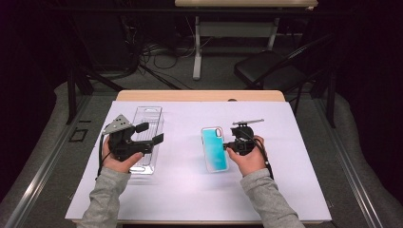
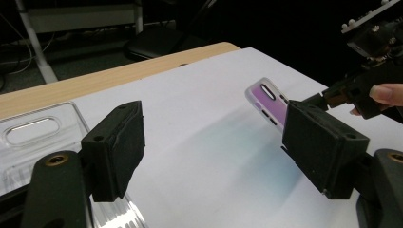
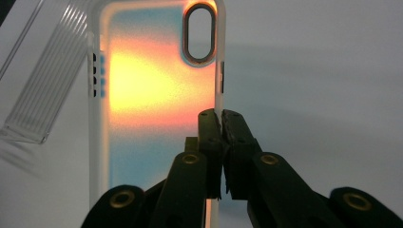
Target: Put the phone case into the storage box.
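The right tongs are clamped on the right edge of the phone case, which sits near the middle of the white sheet on the bench (its camera cutout points toward 12 o'clock in the high view). At 9 o'clock from it, the left tongs hover with jaws wide apart over the clear plastic package, gripping nothing.

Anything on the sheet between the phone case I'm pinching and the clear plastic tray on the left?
Nothing visible. The right gripper is shut on the phone case edge; bare white sheet lies between it and the clear tray. The open left gripper is over the tray.
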